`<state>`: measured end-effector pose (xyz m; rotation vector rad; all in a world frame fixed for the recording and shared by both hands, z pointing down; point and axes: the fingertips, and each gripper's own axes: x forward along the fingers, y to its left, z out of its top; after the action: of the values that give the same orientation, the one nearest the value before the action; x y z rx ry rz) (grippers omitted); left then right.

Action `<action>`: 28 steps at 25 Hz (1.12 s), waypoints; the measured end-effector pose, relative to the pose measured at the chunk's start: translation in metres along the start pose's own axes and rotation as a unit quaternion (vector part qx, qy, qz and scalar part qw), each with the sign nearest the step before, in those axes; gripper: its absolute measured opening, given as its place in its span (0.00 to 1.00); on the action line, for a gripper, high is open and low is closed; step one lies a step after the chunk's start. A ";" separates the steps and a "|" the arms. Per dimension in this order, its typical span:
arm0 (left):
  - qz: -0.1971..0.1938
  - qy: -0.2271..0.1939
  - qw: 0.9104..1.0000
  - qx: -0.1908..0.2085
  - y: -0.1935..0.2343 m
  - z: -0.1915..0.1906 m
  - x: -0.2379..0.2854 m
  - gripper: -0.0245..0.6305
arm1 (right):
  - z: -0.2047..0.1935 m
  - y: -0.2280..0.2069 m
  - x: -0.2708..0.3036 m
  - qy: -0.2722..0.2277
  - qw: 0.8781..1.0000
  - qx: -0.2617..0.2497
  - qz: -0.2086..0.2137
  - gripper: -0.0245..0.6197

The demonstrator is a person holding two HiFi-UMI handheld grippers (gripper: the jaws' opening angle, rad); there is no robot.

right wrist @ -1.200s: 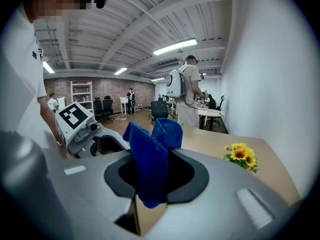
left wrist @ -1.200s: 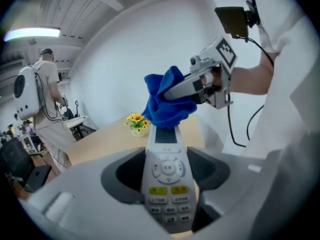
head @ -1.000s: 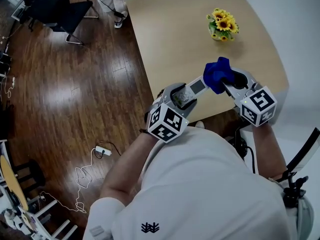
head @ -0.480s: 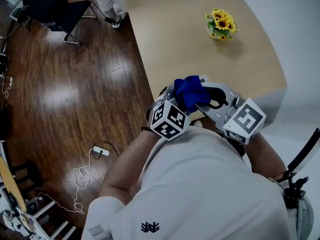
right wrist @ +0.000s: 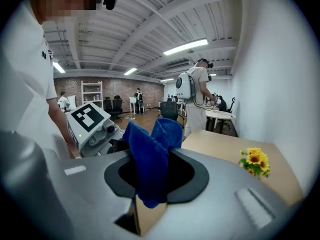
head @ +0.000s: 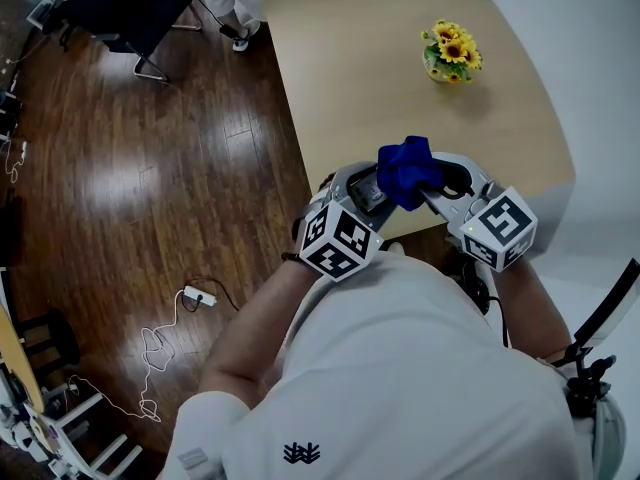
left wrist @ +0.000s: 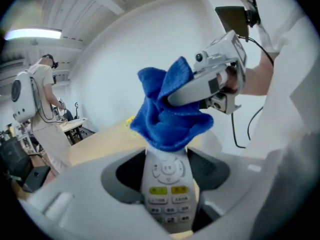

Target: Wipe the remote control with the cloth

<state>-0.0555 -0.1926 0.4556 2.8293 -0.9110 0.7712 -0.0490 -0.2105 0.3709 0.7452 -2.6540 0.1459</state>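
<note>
My left gripper (head: 366, 192) is shut on a white remote control (left wrist: 167, 183), held by its near end so the keypad faces up over the table's front edge. A blue cloth (head: 408, 171) is bunched in my right gripper (head: 424, 186), which is shut on it. The cloth (left wrist: 169, 115) lies on the far end of the remote and hides the tip. In the left gripper view the right gripper (left wrist: 210, 81) comes in from the right. In the right gripper view the cloth (right wrist: 149, 156) hangs between the jaws, with the left gripper's marker cube (right wrist: 90, 118) just beyond it.
A small pot of sunflowers (head: 451, 53) stands at the back of the light wooden table (head: 350, 58). On the dark wooden floor to the left are a black chair (head: 120, 8) and a power strip with a cable (head: 197, 296). A person with a backpack (right wrist: 192, 89) stands beyond the table.
The right gripper drew the cloth along the remote toward the left gripper, then pushed it partway out again toward the far end. The left gripper kept still.
</note>
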 end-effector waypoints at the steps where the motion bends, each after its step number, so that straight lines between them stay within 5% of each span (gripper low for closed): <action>1: 0.001 0.001 1.000 -0.001 0.000 -0.002 0.000 0.46 | -0.003 -0.008 -0.004 0.002 1.000 -0.002 -0.012 0.18; 13: 0.000 0.007 1.000 -0.004 0.005 -0.007 -0.004 0.46 | 0.017 -0.051 -0.031 -0.021 0.997 0.002 -0.080 0.18; 19: -0.005 0.009 1.000 -0.001 0.004 -0.004 -0.005 0.46 | 0.049 0.013 -0.011 -0.053 0.998 -0.022 0.008 0.18; 24: -0.010 0.008 1.000 0.001 0.002 0.000 -0.002 0.46 | 0.039 0.069 0.016 -0.041 0.994 -0.036 0.095 0.18; 28: -0.011 0.008 1.000 0.003 0.000 -0.001 -0.006 0.46 | 0.019 0.063 0.024 -0.021 0.995 -0.029 0.088 0.18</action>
<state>-0.0601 -0.1891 0.4538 2.8283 -0.8754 0.7948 -0.1065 -0.1721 0.3627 0.5003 -2.7483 0.0994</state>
